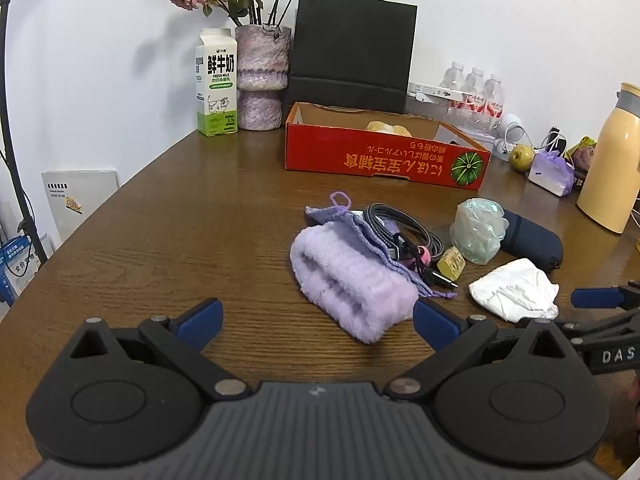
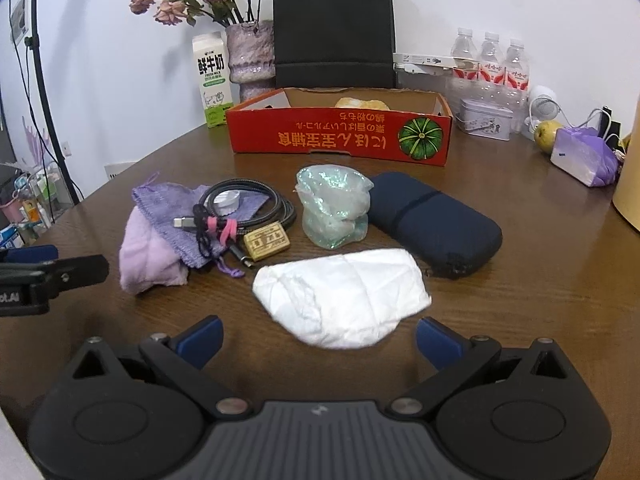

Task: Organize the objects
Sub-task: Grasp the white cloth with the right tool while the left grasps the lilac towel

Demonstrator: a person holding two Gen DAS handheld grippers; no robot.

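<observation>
the red cardboard box [image 2: 340, 136] is sitting open-topped toward the back of the brown table [image 2: 520, 280], and everything else is lying in relation to it. inside it only the top of a pale yellowish lump [image 2: 360, 103] is showing over the front wall; what it is cannot be made out.

in front of the box, a loose cluster is resting on the table: a crinkled iridescent wad [image 2: 332, 210] nearest the box front, a dark blue zip case [image 2: 432, 224] touching it on the right, and a white crumpled cloth [image 2: 344, 298] nearer the cameras. left of the wad, a small yellow block [image 2: 267, 245] is lying against a coiled black cable [image 2: 248, 210], which is sitting on a purple knit pouch [image 2: 188, 216]; the pouch is partly covering a fluffy lilac towel [image 2: 148, 260].

the left gripper [image 1: 318, 316] is hovering wide open over the near end of the towel, gripping nothing. the right gripper [image 2: 318, 340] is likewise spread wide with the white cloth lying between its blue pads [image 2: 204, 338], not pinched.

behind the box, a black paper bag [image 2: 334, 28] is standing, its handles cut off at the frame's top.
</observation>
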